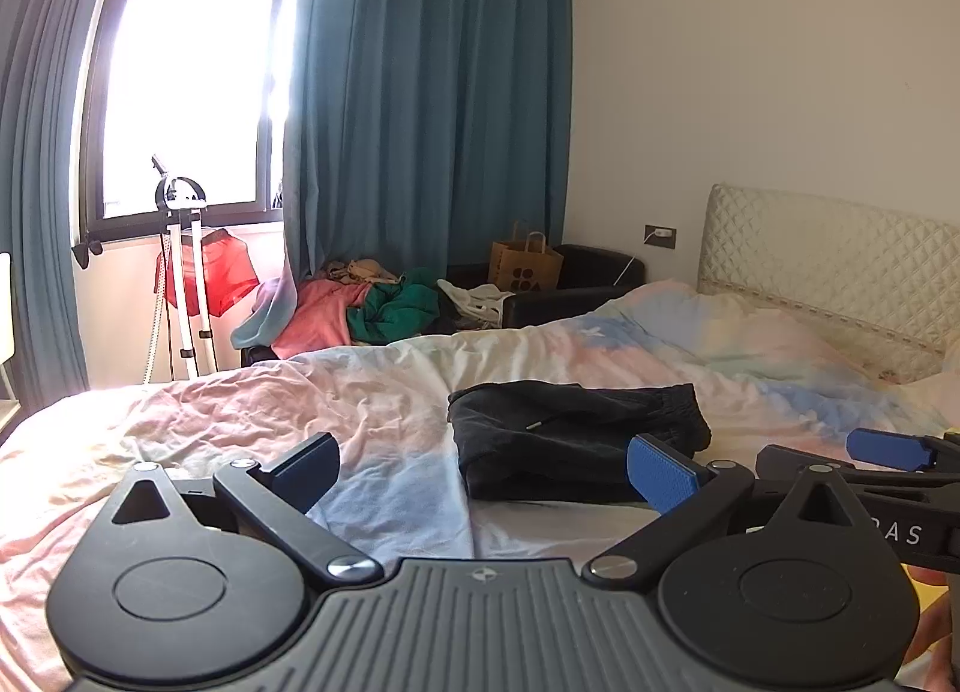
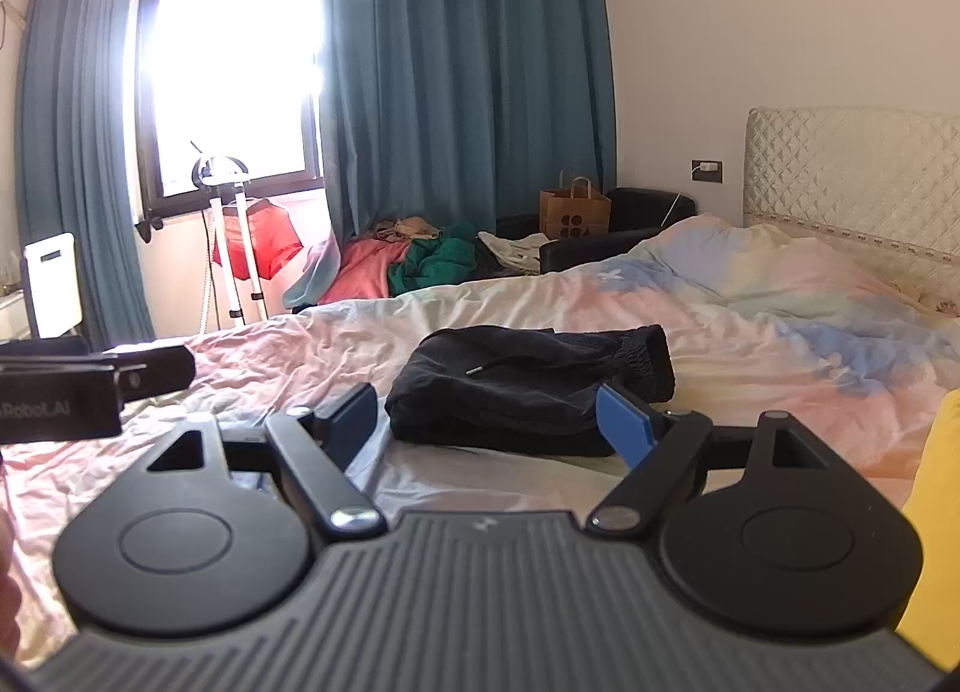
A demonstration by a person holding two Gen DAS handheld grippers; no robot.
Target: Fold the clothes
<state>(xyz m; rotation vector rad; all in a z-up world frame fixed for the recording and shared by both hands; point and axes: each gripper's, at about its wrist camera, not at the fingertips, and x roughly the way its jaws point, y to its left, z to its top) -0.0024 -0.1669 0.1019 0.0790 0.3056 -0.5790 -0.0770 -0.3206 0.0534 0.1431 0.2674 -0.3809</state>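
The black garment [image 1: 576, 440] lies on the bed [image 1: 240, 410], roughly mid-mattress, and serves as the landmark here. Bare duvet spreads wide to its left, running to the bed's window-side edge, and more runs behind it to the far edge, beyond which a heap of pink and green clothes [image 1: 360, 314] sits below the curtain [image 1: 432, 92]. To the garment's right the duvet runs up to the quilted headboard [image 1: 840, 266]. A paper bag [image 1: 522, 269] stands well behind the garment, by the wall. A strip of pale sheet lies between the garment's near edge and both grippers.

The left gripper [image 1: 483, 467] hangs low over the bed just in front of the garment, jaws spread wide, holding nothing; its right pad overlaps the garment's near right corner in view, though contact cannot be told. The right gripper [image 2: 492, 419] sits likewise just short of the garment's near edge, jaws wide apart and empty, fingers flanking the near edge in its own view. In the left view it shows at the garment's right, near the frame edge.

The garment [image 2: 528, 386] is a thick, dark bundle, already doubled over, with a rounded fold at the left end and a gathered elastic band at the right end. A drawstring with a metal tip [image 2: 475, 370] lies across its top. Its near edge looks stacked in several layers and fairly straight.
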